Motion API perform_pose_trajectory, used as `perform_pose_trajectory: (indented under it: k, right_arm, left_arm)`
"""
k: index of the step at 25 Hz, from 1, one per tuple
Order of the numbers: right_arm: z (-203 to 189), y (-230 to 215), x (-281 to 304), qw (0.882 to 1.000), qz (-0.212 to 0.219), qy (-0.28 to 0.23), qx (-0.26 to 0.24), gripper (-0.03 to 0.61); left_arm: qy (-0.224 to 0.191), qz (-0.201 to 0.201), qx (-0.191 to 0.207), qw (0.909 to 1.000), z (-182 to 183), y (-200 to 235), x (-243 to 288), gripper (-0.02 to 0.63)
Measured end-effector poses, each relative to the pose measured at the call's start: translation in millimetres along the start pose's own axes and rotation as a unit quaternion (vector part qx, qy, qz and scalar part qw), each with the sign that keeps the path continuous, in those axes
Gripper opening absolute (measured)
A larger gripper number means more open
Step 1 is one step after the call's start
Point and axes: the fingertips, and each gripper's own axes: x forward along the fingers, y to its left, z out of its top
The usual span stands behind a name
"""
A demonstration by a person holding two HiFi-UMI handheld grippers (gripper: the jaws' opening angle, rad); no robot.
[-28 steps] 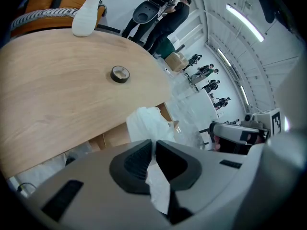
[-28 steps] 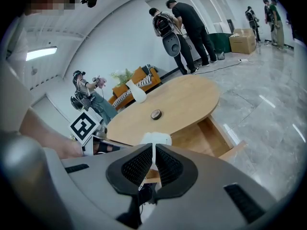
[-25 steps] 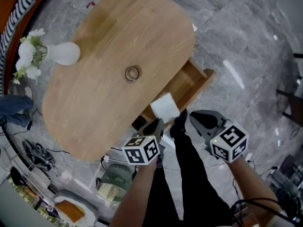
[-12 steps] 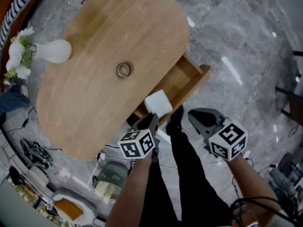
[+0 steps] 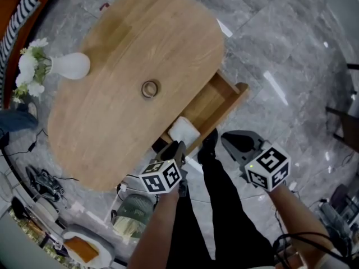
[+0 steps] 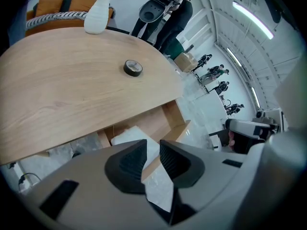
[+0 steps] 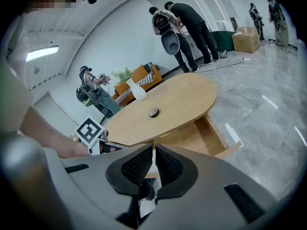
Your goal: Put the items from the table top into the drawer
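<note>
at the far left of the wooden surface a white vase of flowers stands near the edge, and toward the middle lies a roll of tape, neither yet put away; below the surface's near edge the left claw hovers over the open drawer, its jaws just now opening and standing apart with nothing pressed between the pads, while a white folded cloth lies in the drawer's left end just beyond them, so the step in hand looks like the release of that cloth into the drawer; further right the right claw hangs in front of the drawer, jaws drawn almost together on nothing, apparently idle; the next move likely calls for lifting the left claw clear of the drawer, reaching over the surface to the roll of tape, spreading the jaws enough to take its rim, and carrying it to the free space right of the cloth; whether the vase is meant to go too i cannot tell
</note>
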Motion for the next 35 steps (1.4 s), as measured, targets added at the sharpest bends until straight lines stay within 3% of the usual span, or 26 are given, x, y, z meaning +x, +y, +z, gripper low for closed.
perform_pose_trajectory:
  k: [9,21,29,35]
  right_arm:
    - [25.5,16.8,-13.5,1.0,0.003,-0.002,-0.024,0.041]
    - [53.5,39.8,-43.2,0.998,0.005,-0.004,-0.056,0.041]
    - [64.9,49.0,-57.7,0.998,0.003,-0.011,-0.059,0.041]
    - [62.5,47.8,-45.1,0.998,0.003,-0.009,-0.055,0.041]
  left_arm:
    - [-0.021,0.006,-0.003,0.9998,17.6,-9.2,-33.4,0.03]
    - [-0.062,-0.003,-0.009,0.998,37.4,-36.5,-95.9,0.003]
    - [-0.109,-0.006,0.016,0.9939,59.8,-50.9,-148.3,0.002]
    - [-0.131,-0.026,0.024,0.9908,76.7,-50.2,-152.3,0.0]
